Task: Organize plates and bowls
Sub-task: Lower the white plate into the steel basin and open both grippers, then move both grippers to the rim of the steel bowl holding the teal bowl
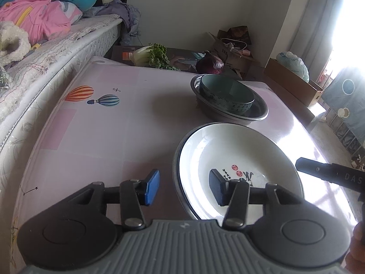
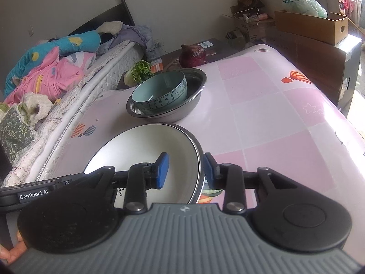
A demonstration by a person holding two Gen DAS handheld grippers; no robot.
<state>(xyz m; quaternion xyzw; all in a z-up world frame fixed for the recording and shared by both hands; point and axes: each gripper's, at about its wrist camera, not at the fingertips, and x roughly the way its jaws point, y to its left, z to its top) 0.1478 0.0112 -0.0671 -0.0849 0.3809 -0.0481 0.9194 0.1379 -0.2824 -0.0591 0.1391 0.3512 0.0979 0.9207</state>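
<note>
A white plate [image 1: 239, 150] [image 2: 141, 146] with red and black markings lies on the pink table, and a grey rim shows around its edge. My left gripper [image 1: 184, 187] is open astride the plate's left rim, one blue pad outside and one inside, neither pressing. My right gripper [image 2: 186, 171] is open astride the opposite rim, its inner pad clear of the plate. Behind the plate, a teal bowl [image 1: 225, 96] [image 2: 159, 91] with script around it sits tilted in a steel basin [image 1: 257, 111] [image 2: 196, 84].
The pink balloon-print tablecloth [image 1: 102, 125] [image 2: 273, 118] covers the table. A leafy green [image 1: 150, 56] and a purple cabbage [image 1: 209, 62] lie past the far edge. A bed with bedding [image 1: 41, 22] runs along the left, and cardboard boxes [image 2: 312, 25] stand at the right.
</note>
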